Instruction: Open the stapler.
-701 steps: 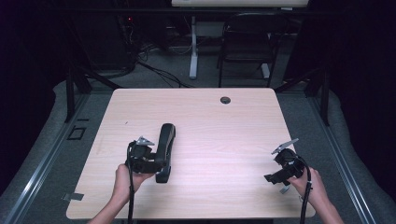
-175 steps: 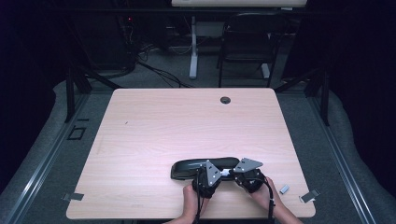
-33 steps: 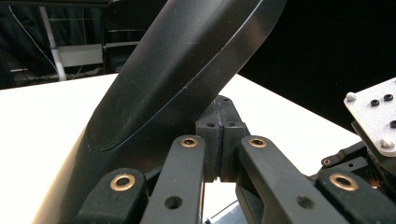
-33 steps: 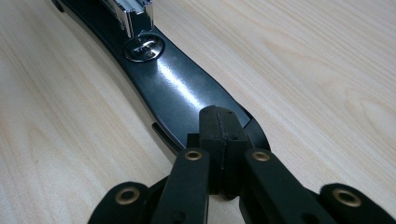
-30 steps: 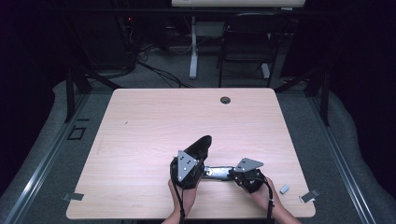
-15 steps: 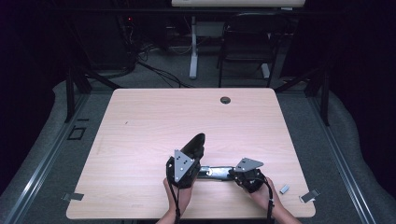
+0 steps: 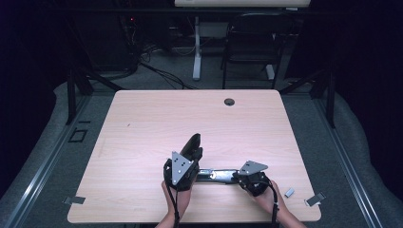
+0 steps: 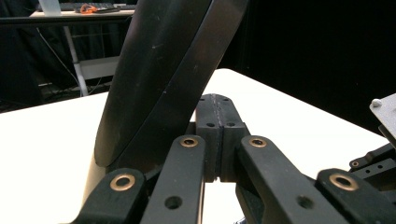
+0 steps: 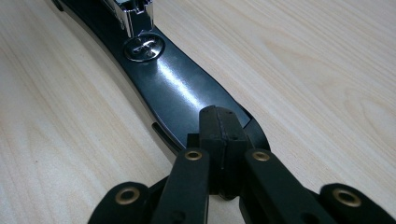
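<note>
Stapler (image 7: 209, 174) sits opened up near the table's (image 7: 142, 133) front edge: black top arm (image 8: 159, 79) swung upward, base (image 9: 182, 100) flat on the wood. Left gripper (image 7: 181, 172) sits at the raised arm, jaws clenched together, arm leaning beside them. Right gripper (image 7: 251, 180) has pads pressed together, resting on the base's end. Two small metal pieces (image 7: 289, 192) lie just right of the right hand (image 7: 268, 202).

A dim lab or office: bare wooden table (image 7: 142, 123), cables on floor (image 7: 157, 71), empty chair (image 7: 252, 42).
</note>
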Demonstrator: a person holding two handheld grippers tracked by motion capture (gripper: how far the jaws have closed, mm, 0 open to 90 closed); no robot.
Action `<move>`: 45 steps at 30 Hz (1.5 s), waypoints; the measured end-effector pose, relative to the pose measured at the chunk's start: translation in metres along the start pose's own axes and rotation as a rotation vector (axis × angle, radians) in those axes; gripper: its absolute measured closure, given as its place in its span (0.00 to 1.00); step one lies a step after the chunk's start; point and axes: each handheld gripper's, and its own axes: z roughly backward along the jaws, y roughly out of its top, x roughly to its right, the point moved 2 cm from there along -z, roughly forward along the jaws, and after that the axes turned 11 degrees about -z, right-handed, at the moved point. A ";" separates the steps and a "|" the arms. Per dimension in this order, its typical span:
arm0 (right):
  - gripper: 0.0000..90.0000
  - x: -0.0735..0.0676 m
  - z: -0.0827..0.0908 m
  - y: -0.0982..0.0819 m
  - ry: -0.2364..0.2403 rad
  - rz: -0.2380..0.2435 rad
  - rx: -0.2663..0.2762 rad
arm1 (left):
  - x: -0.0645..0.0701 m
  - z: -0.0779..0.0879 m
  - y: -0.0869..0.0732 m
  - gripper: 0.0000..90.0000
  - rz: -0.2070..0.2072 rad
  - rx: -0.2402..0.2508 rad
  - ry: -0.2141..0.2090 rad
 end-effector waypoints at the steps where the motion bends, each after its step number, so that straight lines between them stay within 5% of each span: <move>1: 1.00 0.000 0.000 0.000 -0.001 0.001 0.000 | -0.001 0.000 0.000 1.00 0.002 0.001 -0.001; 14: 1.00 -0.001 0.000 0.000 -0.003 0.003 0.000 | -0.011 0.008 0.001 1.00 0.001 -0.012 -0.002; 45: 1.00 0.000 0.000 0.000 0.001 0.010 -0.001 | -0.019 0.019 -0.005 1.00 -0.045 -0.008 0.076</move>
